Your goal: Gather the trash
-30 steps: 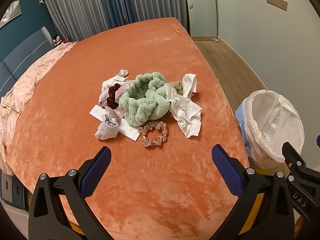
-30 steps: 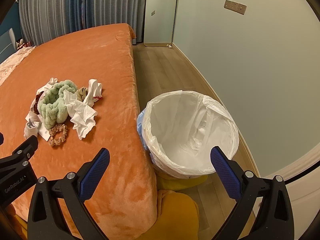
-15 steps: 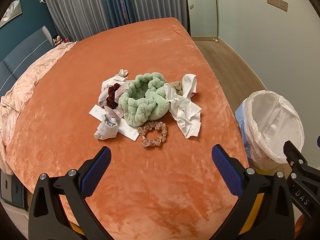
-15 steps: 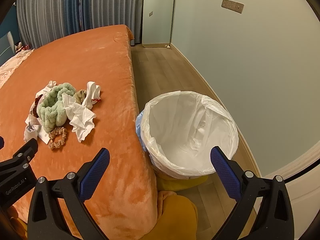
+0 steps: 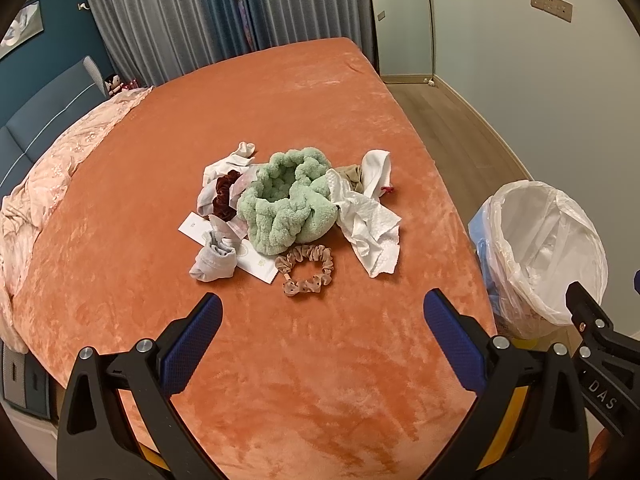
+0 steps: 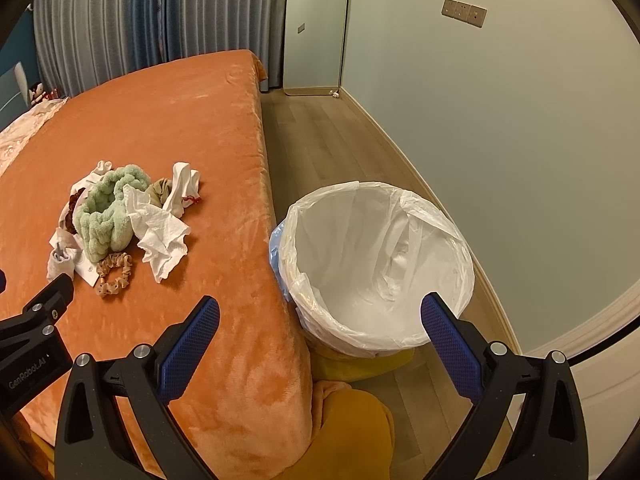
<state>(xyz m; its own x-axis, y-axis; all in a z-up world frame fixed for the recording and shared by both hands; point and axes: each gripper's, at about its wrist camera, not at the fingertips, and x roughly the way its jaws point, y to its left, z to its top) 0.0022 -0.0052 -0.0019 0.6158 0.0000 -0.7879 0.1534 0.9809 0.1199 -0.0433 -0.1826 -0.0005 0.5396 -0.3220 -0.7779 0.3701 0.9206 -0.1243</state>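
A pile lies mid-bed on the orange blanket point(image 5: 304, 92): a crumpled white tissue point(image 5: 370, 226), a green fluffy headband point(image 5: 286, 204), a beige scrunchie point(image 5: 307, 270), a dark red scrunchie point(image 5: 223, 200), a grey sock point(image 5: 214, 260), a white packet point(image 5: 256, 262) and white cloths point(image 5: 376, 170). My left gripper point(image 5: 322, 316) is open and empty, above the blanket in front of the pile. My right gripper point(image 6: 320, 320) is open and empty, over the bed edge beside the bin point(image 6: 376, 264). The tissue point(image 6: 162, 240) also shows in the right wrist view. The bin point(image 5: 544, 248) is lined with a white bag.
A pink quilt point(image 5: 52, 176) lies along the bed's left side. Grey curtains point(image 5: 224, 12) hang behind the bed. Wood floor point(image 6: 332, 148) runs between bed and wall. A yellow cloth point(image 6: 352, 432) lies below the bin at the bed's corner.
Both grippers have drifted slightly; the pile sits a little farther off in the right wrist view. Nothing has been picked up.
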